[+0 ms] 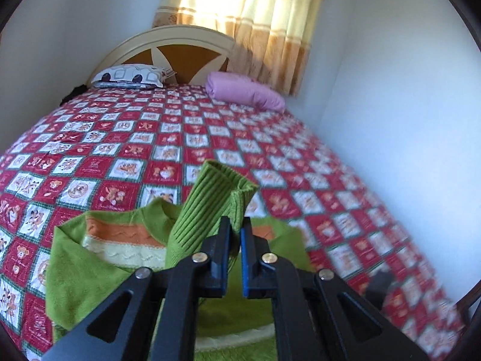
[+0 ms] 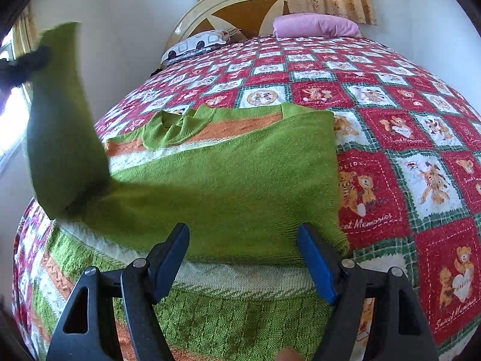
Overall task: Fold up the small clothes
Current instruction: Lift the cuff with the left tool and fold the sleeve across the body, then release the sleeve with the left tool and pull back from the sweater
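Red-and-white patchwork: the bedspread with teddy-bear squares covers the whole bed and carries everything else.
White walls: they close in the bed on both sides, with a corner at about 1 o'clock in the left wrist view.
Curtain: cream and tan, sunlit, hanging at 12 o'clock behind the bed's head.
Headboard: cream arch with brown panels, at 11 o'clock in the left wrist view.
Sweater: green knit with orange and cream stripes, lying on the bedspread at the near edge, neckline towards 12 o'clock; its right side is folded over the body, and its striped hem runs under the right gripper.
Sleeve: ribbed green cuff end, lifted off the bed and standing up at 12 o'clock from the left gripper; in the right wrist view it rises at 9 o'clock.
Pink pillow: at the head of the bed, at 1 o'clock.
Patterned pillow: white with dark shapes, at 11 o'clock, just beside the headboard.
Left gripper: clenched on the sleeve, blue pads nearly together with knit between them.
Right gripper: released, jaws spread wide above the folded sweater, nothing between them.
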Demonstrator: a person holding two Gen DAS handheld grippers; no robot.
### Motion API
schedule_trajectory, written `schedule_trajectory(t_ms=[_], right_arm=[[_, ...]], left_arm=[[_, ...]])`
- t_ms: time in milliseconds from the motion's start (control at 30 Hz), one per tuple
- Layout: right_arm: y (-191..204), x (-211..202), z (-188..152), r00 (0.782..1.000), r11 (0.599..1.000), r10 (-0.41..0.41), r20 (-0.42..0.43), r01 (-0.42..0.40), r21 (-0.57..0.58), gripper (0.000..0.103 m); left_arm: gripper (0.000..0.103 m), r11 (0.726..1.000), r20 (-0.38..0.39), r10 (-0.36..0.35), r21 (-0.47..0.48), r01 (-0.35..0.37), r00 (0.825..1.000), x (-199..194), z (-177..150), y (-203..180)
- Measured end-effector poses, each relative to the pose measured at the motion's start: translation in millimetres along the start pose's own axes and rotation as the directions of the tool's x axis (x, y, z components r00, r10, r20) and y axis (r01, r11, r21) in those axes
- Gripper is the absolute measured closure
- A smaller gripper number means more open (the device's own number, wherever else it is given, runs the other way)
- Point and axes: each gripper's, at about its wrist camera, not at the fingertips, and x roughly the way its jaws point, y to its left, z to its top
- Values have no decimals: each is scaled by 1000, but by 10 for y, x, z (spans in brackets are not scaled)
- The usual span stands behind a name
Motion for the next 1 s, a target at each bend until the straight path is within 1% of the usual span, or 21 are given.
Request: schedule_trajectory(t_ms=[67, 100, 133, 200, 233, 267, 333, 367, 433, 500, 533, 567, 600, 700, 767, 800, 867, 933, 1000], right_arm=[[25, 8, -2, 1000, 1000, -2, -4, 2, -8, 25], [38, 14, -1, 1000, 1000, -4, -5, 4, -11, 25], [53, 22, 4, 1000, 1000, -4, -6, 4, -11, 25], [57, 50, 22, 1000, 1000, -3, -8, 3, -11, 24], [53, 47, 21, 1000, 1000, -1, -7, 1, -10, 24], [61, 50, 22, 1000, 1000, 2, -7, -2, -8, 24], [36, 19, 9, 1000, 1000, 8, -3, -8, -4, 24], [49, 22, 13, 1000, 1000, 13, -2, -13, 0, 24], [-8, 5, 11, 1000, 1000, 29, 4, -29, 10, 23], [-59, -12, 4, 999, 999, 47, 10, -47, 22, 23], [-92, -30, 1, 998, 998, 59, 17, -60, 30, 23], [-138, -58, -5, 997, 997, 68, 24, -69, 36, 23], [-152, -91, -1, 996, 995, 82, 34, -84, 47, 24], [-262, -324, 9, 992, 989, 104, 64, -110, 102, 24], [-342, -439, 14, 990, 980, 118, 74, -128, 154, 24], [-373, -486, 3, 988, 974, 135, 77, -147, 175, 24], [-383, -512, -17, 986, 968, 153, 64, -163, 190, 24], [-321, -484, -34, 987, 974, 154, 39, -158, 162, 24], [-236, -436, -25, 987, 978, 159, 15, -160, 132, 26]], left_arm=[[95, 999, -56, 25, 33, -23, 998, 205, -138, -94], [93, 998, -79, 44, 45, -41, 996, 267, -189, -123], [93, 997, -98, 49, 56, -44, 994, 307, -239, -151], [86, 998, -113, 17, 58, -11, 993, 258, -316, -141], [68, 998, -108, 14, 62, -7, 994, 172, -346, -120], [43, 997, -90, 26, 72, -20, 996, 80, -370, -90], [26, 995, -30, 56, 86, -54, 998, -119, -416, 1], [24, 993, 2, 77, 93, -77, 997, -240, -441, 107], [23, 989, 19, 114, 94, -115, 993, -383, -493, 325], [18, 979, 25, 193, 67, -194, 981, -521, -586, 647], [11, 971, 21, 232, 59, -233, 972, -562, -638, 794], [6, 961, 14, 270, 58, -271, 963, -567, -683, 893], [6, 943, -2, 327, 62, -327, 945, -588, -764, 1032], [6, 914, -46, 404, 61, -402, 913, -599, -905, 1322], [6, 903, -69, 430, 41, -429, 900, -588, -994, 1512], [6, 901, -77, 434, 28, -433, 898, -581, -1023, 1582], [6, 902, -93, 430, -3, -432, 898, -556, -1070, 1689], [6, 905, -110, 420, -22, -425, 901, -504, -1115, 1743], [6, 907, -127, 414, -26, -420, 902, -472, -1161, 1754]])
